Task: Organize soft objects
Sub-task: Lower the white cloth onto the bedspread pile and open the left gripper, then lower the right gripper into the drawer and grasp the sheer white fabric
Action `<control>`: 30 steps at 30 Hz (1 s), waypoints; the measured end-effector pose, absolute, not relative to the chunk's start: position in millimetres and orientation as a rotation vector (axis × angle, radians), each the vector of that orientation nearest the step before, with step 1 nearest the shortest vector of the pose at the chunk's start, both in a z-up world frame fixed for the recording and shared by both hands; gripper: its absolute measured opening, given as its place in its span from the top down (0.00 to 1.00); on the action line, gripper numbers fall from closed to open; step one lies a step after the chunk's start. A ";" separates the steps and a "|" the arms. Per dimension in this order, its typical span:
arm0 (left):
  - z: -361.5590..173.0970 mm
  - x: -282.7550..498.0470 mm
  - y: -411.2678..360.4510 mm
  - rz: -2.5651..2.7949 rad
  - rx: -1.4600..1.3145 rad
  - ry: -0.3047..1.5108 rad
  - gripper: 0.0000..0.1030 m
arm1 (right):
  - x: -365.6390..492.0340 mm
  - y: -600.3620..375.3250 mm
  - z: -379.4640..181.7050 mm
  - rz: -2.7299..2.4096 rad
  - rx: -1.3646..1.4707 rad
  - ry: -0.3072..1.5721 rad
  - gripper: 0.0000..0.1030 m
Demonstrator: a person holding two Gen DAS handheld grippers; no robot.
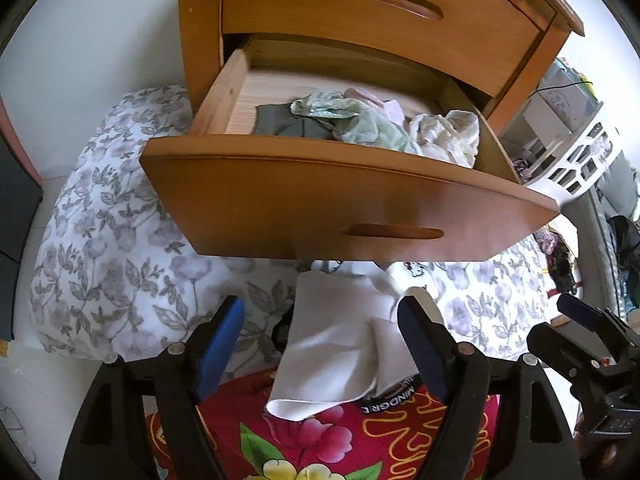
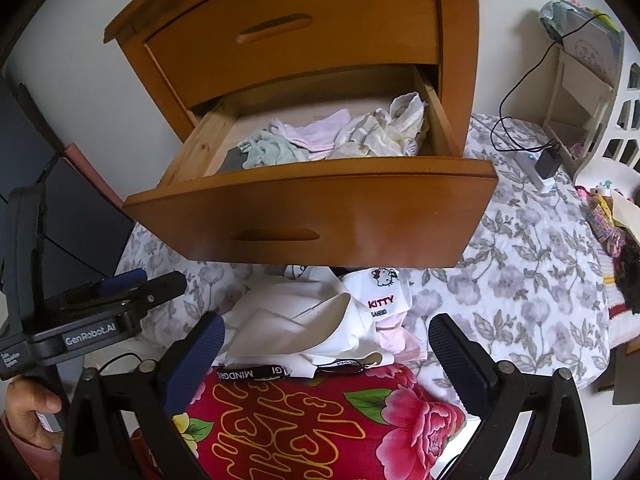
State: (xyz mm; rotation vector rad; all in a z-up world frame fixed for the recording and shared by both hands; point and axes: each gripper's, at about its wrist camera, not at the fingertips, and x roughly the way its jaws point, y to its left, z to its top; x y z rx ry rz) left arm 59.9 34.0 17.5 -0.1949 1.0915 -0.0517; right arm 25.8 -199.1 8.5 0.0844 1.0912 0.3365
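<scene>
The wooden nightstand's lower drawer (image 1: 348, 196) (image 2: 320, 208) stands pulled out. In it lie a pale green garment (image 1: 360, 120) (image 2: 272, 150), a pink one (image 2: 316, 134), a cream one (image 1: 448, 132) (image 2: 384, 132) and a dark grey piece (image 1: 280, 120). Below the drawer front, a heap of white clothes (image 1: 340, 344) (image 2: 304, 328), one marked KITTY (image 2: 380, 302), rests on a red flowered blanket (image 1: 320, 440) (image 2: 304, 420). My left gripper (image 1: 320, 332) is open above the white cloth, its pads clear of it. My right gripper (image 2: 328, 344) hangs open over the same heap.
A grey-flowered bedspread (image 1: 112, 248) (image 2: 520, 260) lies under and around the nightstand. A white lattice basket (image 1: 580, 156) (image 2: 616, 128), a charger with its cable (image 2: 544, 164) and small clutter (image 2: 608, 220) are on the right. The upper drawer (image 2: 296, 28) is closed. A hand (image 2: 32, 412) holds the left gripper.
</scene>
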 end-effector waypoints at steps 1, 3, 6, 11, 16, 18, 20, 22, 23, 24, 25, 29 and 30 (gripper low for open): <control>17.6 59.7 34.5 -0.042 -0.190 1.082 0.11 | 26.6 -198.2 7.3 0.337 0.083 1.094 0.00; 18.9 59.3 34.9 -0.029 -0.184 1.058 0.05 | 28.0 -196.9 5.6 0.339 0.079 1.098 0.00; 21.1 60.1 36.1 -0.022 -0.181 1.037 0.05 | 30.3 -195.7 4.7 0.342 0.077 1.099 0.00; 24.5 61.6 37.9 -0.030 -0.197 0.995 0.04 | 35.2 -193.2 2.3 0.346 0.071 1.105 0.00; 24.9 64.3 42.8 -0.046 -0.239 0.971 0.04 | 40.9 -193.7 6.0 0.347 0.066 1.088 0.00; 24.0 66.8 44.6 -0.046 -0.247 0.975 0.04 | 43.2 -194.6 8.2 0.344 0.065 1.078 0.00; 23.6 68.6 45.6 -0.042 -0.241 0.972 0.04 | 45.7 -195.6 12.1 0.338 0.063 1.062 0.00; 23.0 70.0 47.9 -0.028 -0.250 0.975 0.04 | 48.3 -195.9 16.1 0.337 0.055 1.046 0.00; 23.0 70.2 49.5 -0.019 -0.260 0.975 0.04 | 50.1 -195.9 18.2 0.337 0.049 1.041 0.00; 22.9 70.6 51.2 -0.005 -0.270 0.972 0.04 | 52.0 -195.6 20.4 0.343 0.043 1.037 0.00; 22.4 70.5 52.0 0.002 -0.270 0.970 0.04 | 53.8 -195.2 22.5 0.352 0.041 1.035 0.00; 20.6 73.3 50.4 0.001 -0.244 0.956 0.04 | 61.6 -191.3 35.0 0.380 0.008 1.004 0.00; 20.1 74.0 50.3 -0.003 -0.246 0.954 0.04 | 63.2 -190.0 38.7 0.389 -0.001 0.995 0.00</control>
